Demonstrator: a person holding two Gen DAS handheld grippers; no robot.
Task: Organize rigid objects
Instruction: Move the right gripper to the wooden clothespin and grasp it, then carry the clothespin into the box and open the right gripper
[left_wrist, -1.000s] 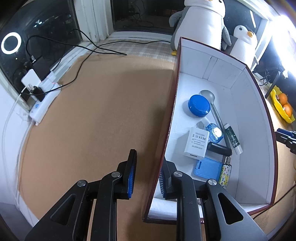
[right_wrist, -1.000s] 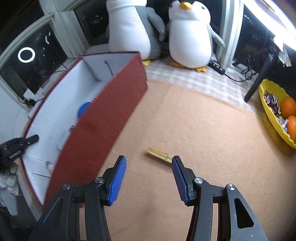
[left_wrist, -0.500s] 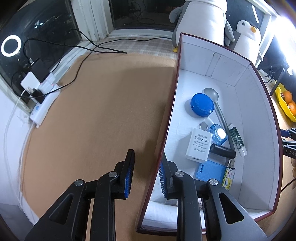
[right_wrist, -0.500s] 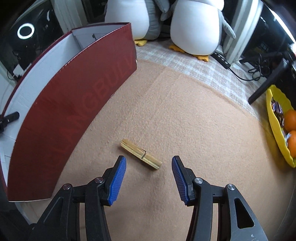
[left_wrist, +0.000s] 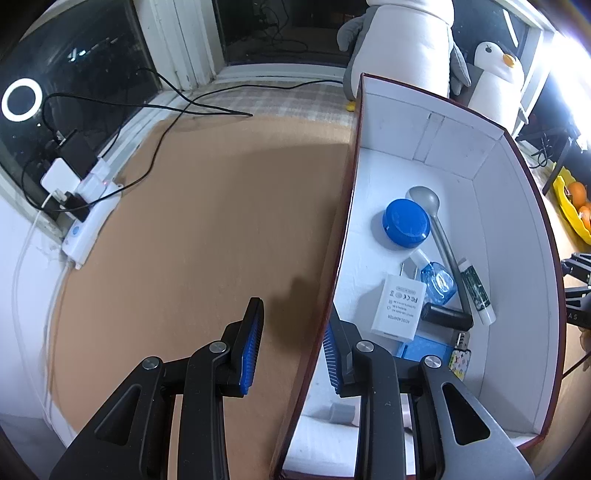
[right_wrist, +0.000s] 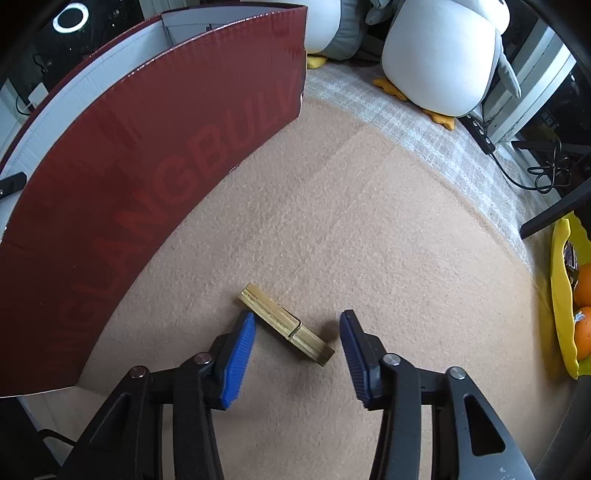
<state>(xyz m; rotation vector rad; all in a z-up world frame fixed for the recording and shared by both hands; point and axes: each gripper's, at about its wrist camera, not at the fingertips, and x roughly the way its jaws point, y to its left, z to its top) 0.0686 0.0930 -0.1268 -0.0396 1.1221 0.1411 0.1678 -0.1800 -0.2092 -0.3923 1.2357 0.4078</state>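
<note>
1. Down low on the tan felt mat (right_wrist: 369, 206): a small wooden clothespin (right_wrist: 286, 324), lying flat and slanted, just beside the tall dark-red cardboard box (right_wrist: 147, 177).
2. Right gripper (right_wrist: 295, 350) pointing down at it, blue pads (right_wrist: 236, 363) on each side of the clothespin – closing now, left pad very near the wood, right pad not touching yet.
3. Left gripper (left_wrist: 291, 350) set over the near long wall of the box (left_wrist: 332, 280), one blue pad (left_wrist: 251, 350) outside and one inside – opening now, a gap showing on the outer side; cannot tell about the inner pad.
4. Inside the white-lined box: a round blue lid (left_wrist: 406, 222), a grey metal spoon (left_wrist: 436, 229), a white plug adapter (left_wrist: 399, 308), a little clear blue bottle (left_wrist: 437, 282), a black tube (left_wrist: 447, 316), a white stick with a dark label (left_wrist: 476, 291) and a flat blue case (left_wrist: 424, 349), all close together on the floor of the box.
5. Behind the box: two big white and grey penguin toys (right_wrist: 439, 55).
6. Far right: a yellow bowl (right_wrist: 559, 295) with oranges (right_wrist: 583, 332).
7. Far left by the window: a white power strip (left_wrist: 88, 225) with black cords.
</note>
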